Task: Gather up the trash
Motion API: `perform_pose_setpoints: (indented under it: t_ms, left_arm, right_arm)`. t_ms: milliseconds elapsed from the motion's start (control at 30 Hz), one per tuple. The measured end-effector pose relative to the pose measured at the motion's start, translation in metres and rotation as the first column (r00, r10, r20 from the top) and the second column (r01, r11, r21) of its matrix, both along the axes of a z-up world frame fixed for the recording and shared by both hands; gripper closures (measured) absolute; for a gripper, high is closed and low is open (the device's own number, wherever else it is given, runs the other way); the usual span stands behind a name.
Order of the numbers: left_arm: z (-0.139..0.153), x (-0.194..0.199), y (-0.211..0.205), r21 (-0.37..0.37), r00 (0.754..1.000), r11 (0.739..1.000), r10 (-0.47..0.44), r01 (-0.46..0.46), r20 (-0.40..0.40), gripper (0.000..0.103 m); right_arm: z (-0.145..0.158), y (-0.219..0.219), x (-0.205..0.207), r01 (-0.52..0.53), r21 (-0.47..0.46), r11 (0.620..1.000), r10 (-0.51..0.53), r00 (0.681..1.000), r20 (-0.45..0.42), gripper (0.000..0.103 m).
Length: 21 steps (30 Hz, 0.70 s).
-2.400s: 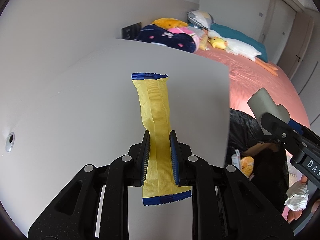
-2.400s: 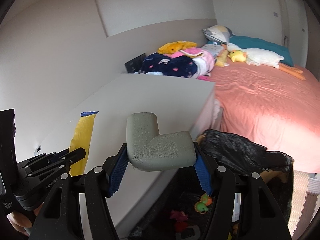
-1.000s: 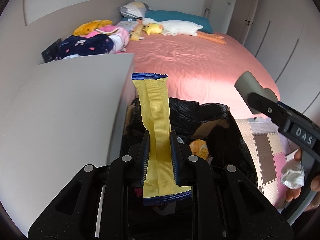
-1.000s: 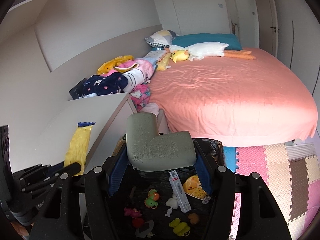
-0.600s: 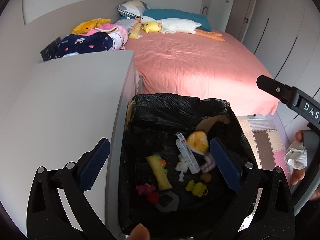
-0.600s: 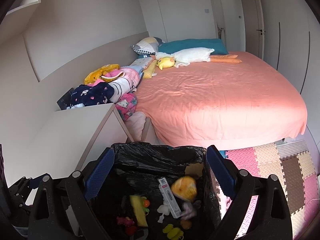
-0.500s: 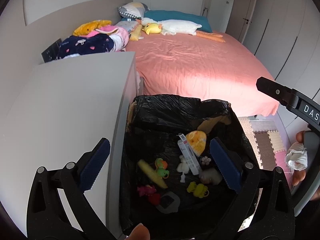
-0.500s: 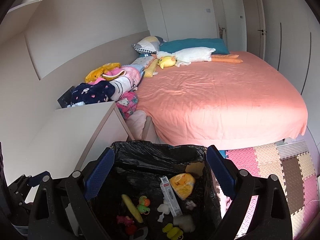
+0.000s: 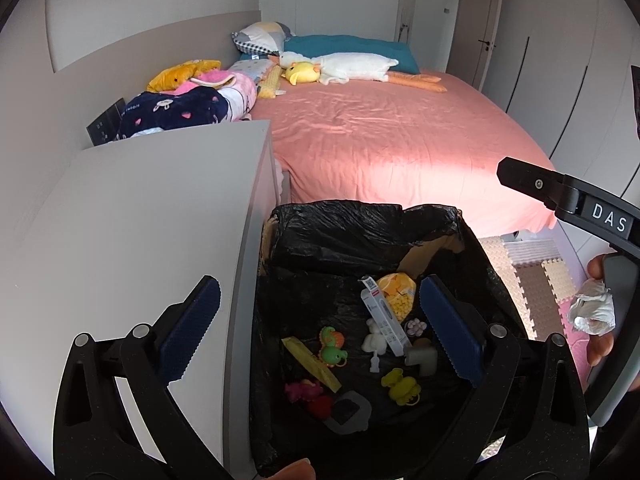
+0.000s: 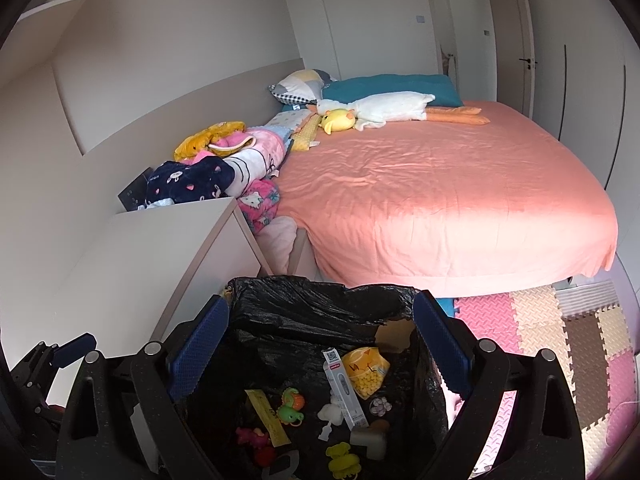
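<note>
While we hold both tools over the black-lined trash bin (image 9: 360, 228), each one stands spread wide with nothing between its blue pads. Our left gripper (image 9: 316, 322) frames the bin's lower half in the left wrist view, its pads at the left and right of centre. Our right gripper (image 10: 320, 346) does the same in the right wrist view, low in the frame.

At the bottom of the bin, below and between the left pads, the yellow wrapper (image 9: 310, 362) lies flat and slanted, apart from both fingers. Just right of it sits a green and orange toy (image 9: 334, 346). Toward the lower right of the bin the grey foam corner piece (image 9: 420, 359) rests close beside a white box (image 9: 382, 322), which lies against a yellow snack bag (image 9: 398, 294).

From the right wrist view we see the same wrapper (image 10: 266, 416) left of centre at the bottom, and the foam piece (image 10: 368, 442) lower right of it, both well beneath the open pads.

A white cabinet (image 9: 132, 220) stands touching the bin's left side, and a pink bed (image 9: 384, 136) fills the upper middle. At the right edge a hand (image 9: 600, 312) grips the other tool's handle along with a crumpled white tissue (image 9: 594, 312).
</note>
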<state>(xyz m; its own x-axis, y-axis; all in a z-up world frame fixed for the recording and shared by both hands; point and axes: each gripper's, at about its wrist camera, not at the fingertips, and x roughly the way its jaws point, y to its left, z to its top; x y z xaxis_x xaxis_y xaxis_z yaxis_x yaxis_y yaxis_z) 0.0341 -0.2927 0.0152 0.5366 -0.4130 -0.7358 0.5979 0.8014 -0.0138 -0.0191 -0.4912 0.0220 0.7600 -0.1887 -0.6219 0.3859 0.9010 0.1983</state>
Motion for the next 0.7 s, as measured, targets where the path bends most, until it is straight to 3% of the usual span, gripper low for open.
perform_pose_setpoints:
  t_ms: [700]
  left_arm:
    - [0.0010,-0.0023,-0.0023,0.003,1.000,1.000,-0.013,0.013,-0.001,0.006]
  right_arm:
    - [-0.0053,0.0022,-0.0019,-0.009,0.000,1.000,0.009,1.000,-0.011,0.010]
